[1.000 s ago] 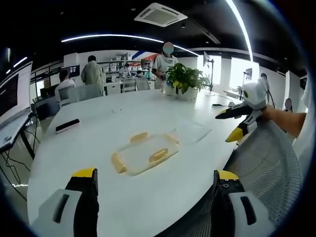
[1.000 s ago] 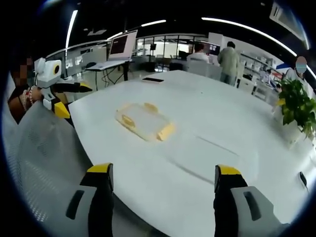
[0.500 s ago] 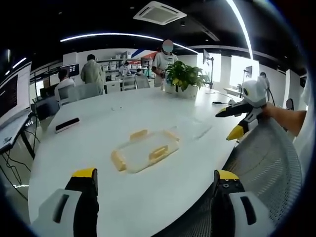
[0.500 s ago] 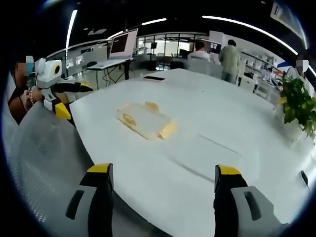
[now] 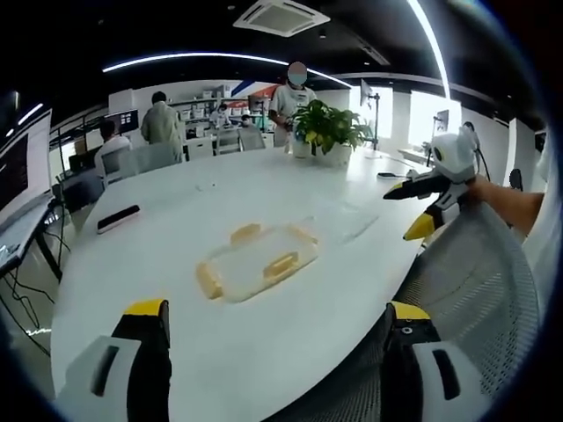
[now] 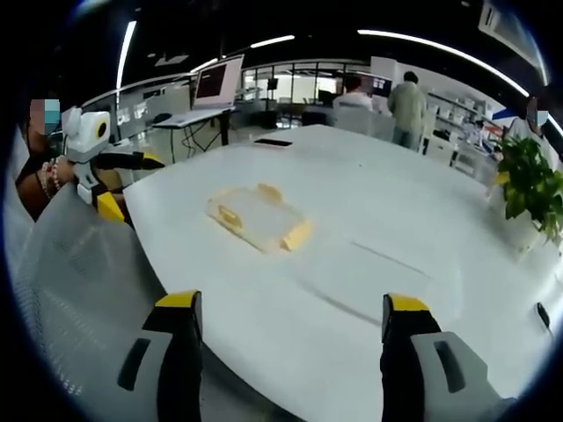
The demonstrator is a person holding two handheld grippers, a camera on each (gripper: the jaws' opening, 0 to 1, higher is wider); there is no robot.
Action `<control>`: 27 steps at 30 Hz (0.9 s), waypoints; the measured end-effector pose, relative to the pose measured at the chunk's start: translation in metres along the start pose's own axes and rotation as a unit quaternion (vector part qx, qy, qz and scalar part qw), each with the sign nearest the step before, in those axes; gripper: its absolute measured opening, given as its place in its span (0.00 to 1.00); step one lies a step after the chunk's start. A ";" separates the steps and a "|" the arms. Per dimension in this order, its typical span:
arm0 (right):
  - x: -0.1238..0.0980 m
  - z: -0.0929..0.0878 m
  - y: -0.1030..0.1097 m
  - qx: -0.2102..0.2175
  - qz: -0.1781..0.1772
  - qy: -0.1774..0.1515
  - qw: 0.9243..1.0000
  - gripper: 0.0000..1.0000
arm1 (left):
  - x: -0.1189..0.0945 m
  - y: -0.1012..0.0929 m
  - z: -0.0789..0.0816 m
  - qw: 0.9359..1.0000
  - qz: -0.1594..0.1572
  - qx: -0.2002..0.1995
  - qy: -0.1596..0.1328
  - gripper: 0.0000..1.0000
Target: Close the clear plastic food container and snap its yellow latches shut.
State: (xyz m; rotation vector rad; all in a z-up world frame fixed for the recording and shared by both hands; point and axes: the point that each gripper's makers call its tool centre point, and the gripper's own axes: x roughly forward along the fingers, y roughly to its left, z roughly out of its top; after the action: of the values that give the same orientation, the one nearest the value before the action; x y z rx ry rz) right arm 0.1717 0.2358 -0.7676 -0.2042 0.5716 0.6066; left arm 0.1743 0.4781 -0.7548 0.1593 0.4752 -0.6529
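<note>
Clear container [image 5: 256,265] with yellow latches [image 5: 281,265] lying on the white table [image 5: 176,237], well in from the near edge; a clear lid [image 5: 339,226] lies flat on the table just beside the container, on its side toward the plant [image 5: 327,130]; in the right gripper view the container [image 6: 259,216] lies between the lid [image 6: 374,274] and the table edge nearest the left gripper [image 6: 114,185].

Left gripper [image 5: 277,338]: jaws wide apart, nothing between them, held over the table's near edge, well apart from the container.

Right gripper [image 6: 290,330]: jaws likewise spread wide and empty, well short of the container; seen from the left gripper view, the right gripper [image 5: 424,204] hangs past the table's edge, beyond the lid from the container, above a mesh chair back [image 5: 475,281].

A dark phone [image 5: 119,219] rests on the table, well apart from the container; people stand beyond the table's far side, near the plant.
</note>
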 end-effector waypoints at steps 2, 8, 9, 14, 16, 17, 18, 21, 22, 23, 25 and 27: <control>0.000 0.001 0.000 0.005 0.003 -0.005 1.000 0.81 | 0.000 -0.003 -0.002 1.000 -0.005 0.000 0.005 0.99; -0.001 0.006 0.000 0.029 0.011 -0.020 0.999 0.85 | 0.000 -0.016 -0.001 0.999 -0.049 -0.018 0.011 0.99; -0.001 0.007 0.002 0.028 0.015 -0.023 0.999 0.87 | 0.001 -0.017 -0.002 0.998 -0.058 -0.019 0.014 0.99; 0.000 0.012 0.013 -0.048 0.046 -0.020 0.998 0.91 | 0.005 -0.010 -0.014 0.995 -0.077 0.020 0.061 0.99; 0.002 0.018 0.013 -0.079 0.050 -0.028 0.995 0.93 | 0.008 -0.006 -0.014 0.993 -0.086 0.047 0.072 0.99; 0.004 0.025 0.015 -0.091 0.062 -0.038 0.993 0.94 | 0.011 -0.003 -0.009 0.992 -0.088 0.064 0.067 0.99; 0.005 0.029 0.017 -0.095 0.071 -0.040 0.992 0.95 | 0.012 -0.001 -0.006 0.991 -0.093 0.076 0.065 0.99; 0.012 0.042 0.021 -0.119 0.104 -0.044 0.986 0.94 | 0.018 0.004 -0.002 0.986 -0.118 0.094 0.074 0.99; 0.016 0.048 0.022 -0.138 0.118 -0.045 0.982 0.92 | 0.021 0.008 0.000 0.984 -0.125 0.097 0.078 0.99; 0.018 0.053 0.023 -0.152 0.125 -0.049 0.979 0.91 | 0.023 0.011 0.001 0.983 -0.130 0.099 0.083 0.99; 0.025 0.058 0.028 -0.186 0.159 -0.044 0.969 0.93 | 0.026 0.022 -0.003 0.979 -0.133 0.094 0.124 0.99; 0.033 0.058 0.029 -0.203 0.184 -0.015 0.962 0.92 | 0.031 0.034 -0.004 0.970 -0.130 0.143 0.150 0.99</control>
State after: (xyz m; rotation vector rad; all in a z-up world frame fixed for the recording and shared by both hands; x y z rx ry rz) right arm 0.2027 0.2946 -0.7383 -0.4797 0.4522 1.0867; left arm 0.2154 0.4890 -0.7727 0.4784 0.6991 -0.9607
